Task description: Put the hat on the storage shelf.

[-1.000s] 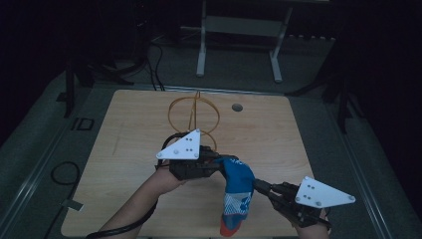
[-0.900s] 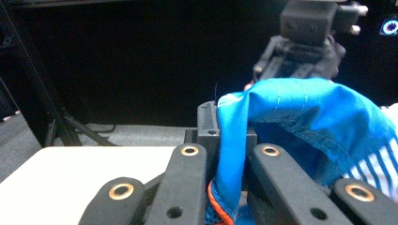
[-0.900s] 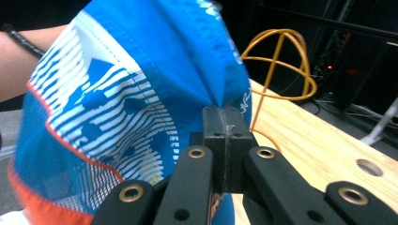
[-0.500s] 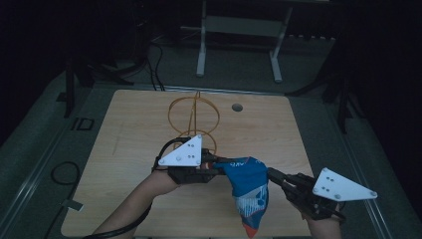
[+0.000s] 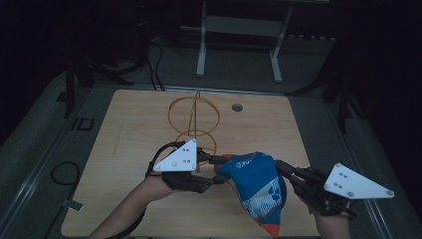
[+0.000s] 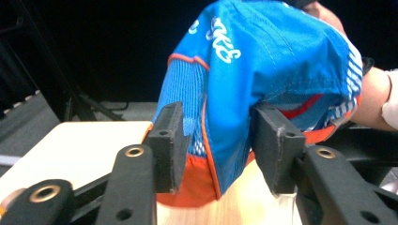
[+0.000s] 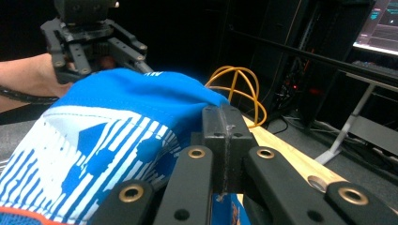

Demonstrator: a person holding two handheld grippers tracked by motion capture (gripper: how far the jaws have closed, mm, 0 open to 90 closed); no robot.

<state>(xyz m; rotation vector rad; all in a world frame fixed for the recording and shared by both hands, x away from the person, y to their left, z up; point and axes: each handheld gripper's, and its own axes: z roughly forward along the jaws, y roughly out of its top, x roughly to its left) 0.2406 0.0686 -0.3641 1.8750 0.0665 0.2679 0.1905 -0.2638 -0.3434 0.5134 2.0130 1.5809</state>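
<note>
Wire stand just beyond cap

This looks like a lab or recording studio rather than a home: a bare light-wood table stands alone on a grey floor in a darkened room, lit only from above. Behind it are a white metal stand, black tripod legs and loose cables trailing across the floor. The right gripper view adds dark equipment racks and the corner of a lit monitor, which points to a technical data-capture setup.
</note>
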